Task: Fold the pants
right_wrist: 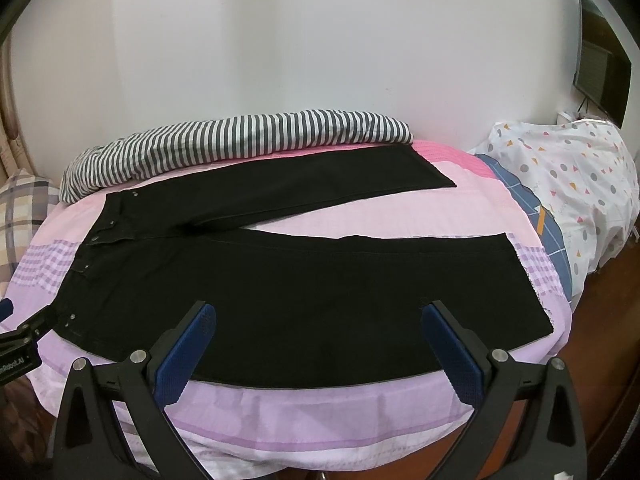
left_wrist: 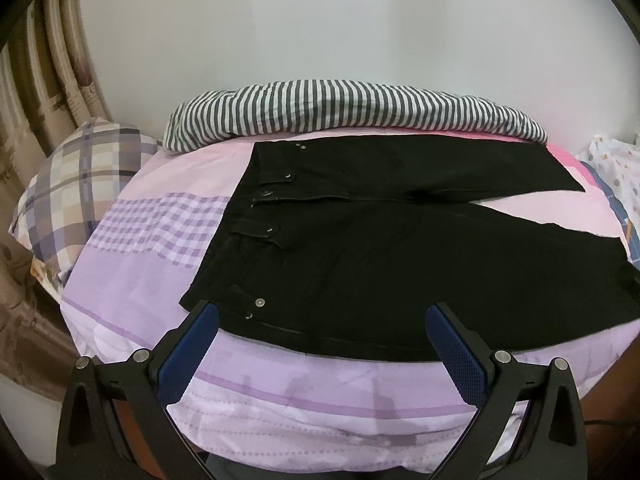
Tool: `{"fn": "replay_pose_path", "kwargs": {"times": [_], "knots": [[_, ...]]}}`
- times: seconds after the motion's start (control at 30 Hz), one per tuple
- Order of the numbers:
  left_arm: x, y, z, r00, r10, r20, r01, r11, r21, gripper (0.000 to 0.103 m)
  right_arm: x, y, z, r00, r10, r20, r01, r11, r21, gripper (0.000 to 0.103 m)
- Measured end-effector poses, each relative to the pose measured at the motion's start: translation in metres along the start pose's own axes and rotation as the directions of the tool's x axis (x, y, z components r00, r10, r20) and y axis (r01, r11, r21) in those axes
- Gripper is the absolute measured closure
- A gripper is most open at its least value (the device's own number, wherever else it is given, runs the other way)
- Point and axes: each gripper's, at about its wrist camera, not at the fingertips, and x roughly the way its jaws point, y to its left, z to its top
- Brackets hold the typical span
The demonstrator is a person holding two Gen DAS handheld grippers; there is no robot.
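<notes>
1. Left wrist view: black pants (left_wrist: pixel 380 248) lie spread flat on the pink and lilac bedsheet (left_wrist: pixel 152 280), waistband toward 9 o'clock, legs running toward 3 o'clock and parted in a narrow V. The left gripper (left_wrist: pixel 322 310) hangs with jaws wide apart and nothing between them. The near waist corner, with its two metal studs, sits just beyond the left-hand pad at 11 o'clock; the near hem edge runs across the gap between the pads.

2. Right wrist view: the right gripper (right_wrist: pixel 318 308) is likewise spread wide and empty. The near leg of the pants (right_wrist: pixel 320 280) fills the gap at 12 o'clock; its cuff lies toward 2 o'clock. The left gripper (right_wrist: pixel 20 340) shows at 9 o'clock, by the waist corner.

3. Judgement: no fold is made yet; the work stands at the approach to the first grasp. The next move appears to call for closing on the near edge at waist and lower leg, then carrying that leg over onto the far one beside the striped bedding (right_wrist: pixel 240 140).
</notes>
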Motion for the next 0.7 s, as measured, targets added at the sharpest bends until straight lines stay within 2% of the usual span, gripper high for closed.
{"fn": "replay_pose_path", "kwargs": {"times": [0.7], "knots": [[0.002, -0.012, -0.005, 0.998, -0.067, 0.004, 0.066, 0.996, 0.059, 0.0, 0.006, 0.0, -0.001, 1.0, 0.001, 0.009, -0.001, 1.0, 0.022, 0.0]]}}
